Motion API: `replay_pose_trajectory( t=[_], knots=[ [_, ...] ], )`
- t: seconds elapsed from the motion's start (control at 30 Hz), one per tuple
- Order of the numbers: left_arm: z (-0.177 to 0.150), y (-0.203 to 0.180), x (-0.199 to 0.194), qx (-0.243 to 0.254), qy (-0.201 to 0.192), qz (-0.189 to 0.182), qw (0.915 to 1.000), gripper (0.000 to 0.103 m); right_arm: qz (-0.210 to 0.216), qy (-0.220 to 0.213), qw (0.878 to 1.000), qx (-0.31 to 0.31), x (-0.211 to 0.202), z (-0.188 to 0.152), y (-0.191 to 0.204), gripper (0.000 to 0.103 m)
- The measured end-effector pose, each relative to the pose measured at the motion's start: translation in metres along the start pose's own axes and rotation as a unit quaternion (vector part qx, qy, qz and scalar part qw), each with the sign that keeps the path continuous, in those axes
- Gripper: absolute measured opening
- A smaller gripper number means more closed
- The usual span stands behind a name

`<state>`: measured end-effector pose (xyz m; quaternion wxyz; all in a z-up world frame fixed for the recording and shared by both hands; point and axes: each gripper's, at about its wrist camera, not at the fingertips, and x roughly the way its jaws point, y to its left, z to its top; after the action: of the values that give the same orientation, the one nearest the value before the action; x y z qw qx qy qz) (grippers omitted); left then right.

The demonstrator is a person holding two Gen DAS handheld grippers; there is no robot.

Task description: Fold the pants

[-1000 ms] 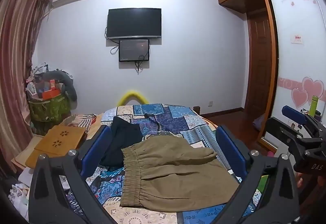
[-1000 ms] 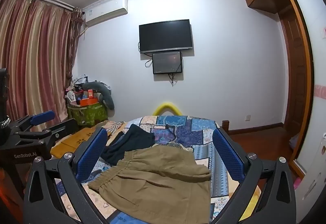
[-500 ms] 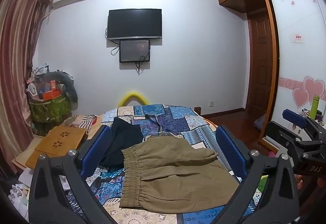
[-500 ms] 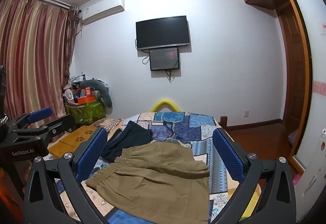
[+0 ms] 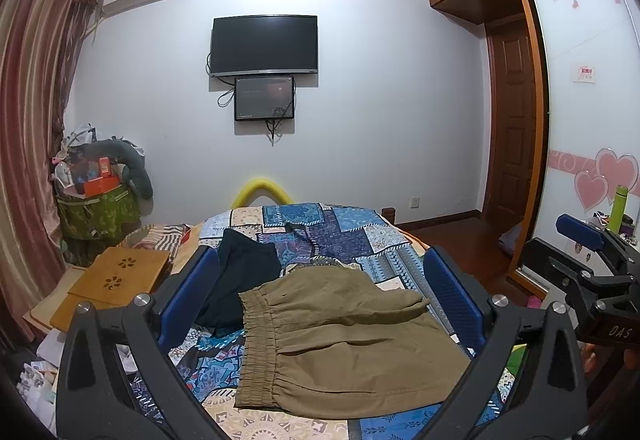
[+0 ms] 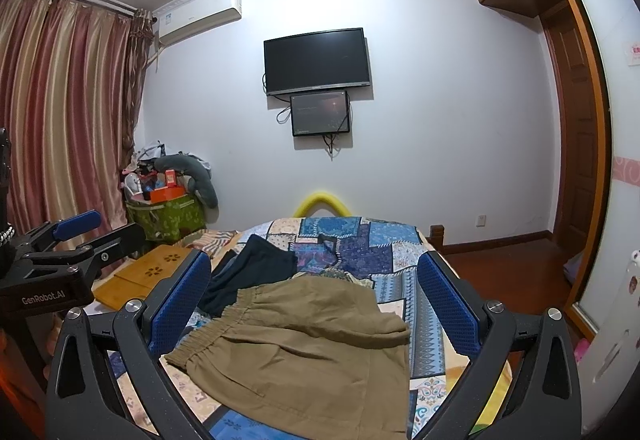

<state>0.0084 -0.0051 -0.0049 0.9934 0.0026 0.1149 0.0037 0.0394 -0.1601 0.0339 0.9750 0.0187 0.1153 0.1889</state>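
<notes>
Both grippers, left (image 5: 320, 300) and right (image 6: 316, 300), hang released above the pants (image 5: 340, 336); best pinch the waistband (image 5: 256, 340) corners evenly.

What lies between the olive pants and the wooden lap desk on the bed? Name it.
A dark folded garment lies between the olive pants and the wooden lap desk, on the patchwork bedspread. The left wrist view shows it best; the right wrist view confirms it.

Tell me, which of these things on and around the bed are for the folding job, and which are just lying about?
For the job: khaki pants, left gripper, right gripper.

Lying about: dark garment, wooden lap tray, green storage bag, patchwork bedspread.
</notes>
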Motion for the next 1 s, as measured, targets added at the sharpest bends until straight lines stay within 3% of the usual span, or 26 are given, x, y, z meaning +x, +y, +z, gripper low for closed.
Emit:
replay_pose_trajectory(
  t=[1.0],
  knots=[
    [0.0049,-0.0022,-0.0017,0.002,-0.003,-0.002,1.0000,0.103,-0.002,0.000,1.000,-0.002,0.0006,-0.0004,-0.0020,0.102]
  ],
)
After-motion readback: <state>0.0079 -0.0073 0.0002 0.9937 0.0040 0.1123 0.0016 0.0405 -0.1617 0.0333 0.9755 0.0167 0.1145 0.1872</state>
